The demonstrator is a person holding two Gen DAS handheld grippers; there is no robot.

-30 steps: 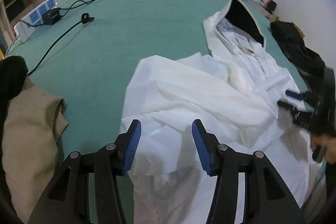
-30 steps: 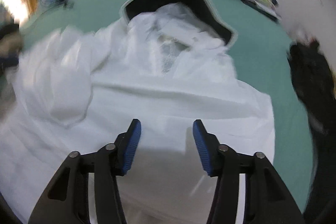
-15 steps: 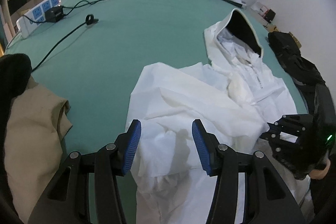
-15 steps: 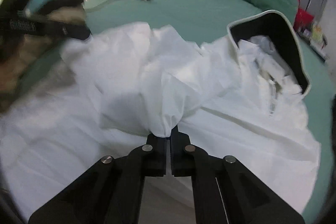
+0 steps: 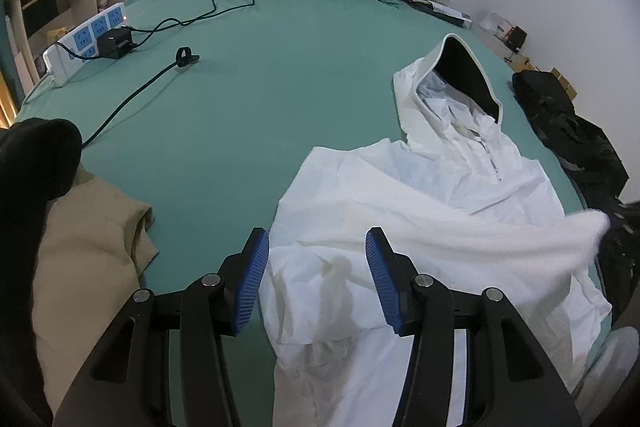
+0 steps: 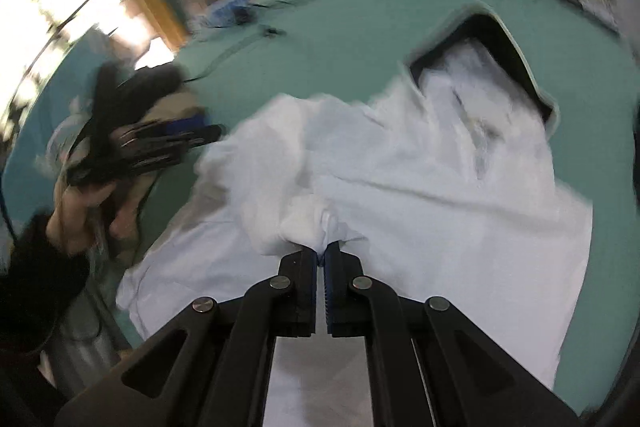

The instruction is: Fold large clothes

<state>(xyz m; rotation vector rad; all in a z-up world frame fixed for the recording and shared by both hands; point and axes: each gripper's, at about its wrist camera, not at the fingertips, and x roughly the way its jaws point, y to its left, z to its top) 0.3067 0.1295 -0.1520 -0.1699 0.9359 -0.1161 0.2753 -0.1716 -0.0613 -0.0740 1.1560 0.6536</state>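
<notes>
The white hoodie point(image 6: 420, 163) now has a bunch of its cloth pinched in my right hand-held gripper point(image 6: 322, 257), whose jaws have just shut on it and raised it, so the fold can start. It sprawls crumpled, hood dark-lined, across the lower right of the green bed point(image 5: 248, 115). My left hand-held gripper point(image 5: 316, 283) hangs half open, empty, over its lower edge.

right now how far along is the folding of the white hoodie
Barely started. No fold shows: the white hoodie lies rumpled on the green bed. In hand: the right gripper pinches a bunch of its fabric; the left gripper hangs open above it. Flattening and folding remain.
</notes>
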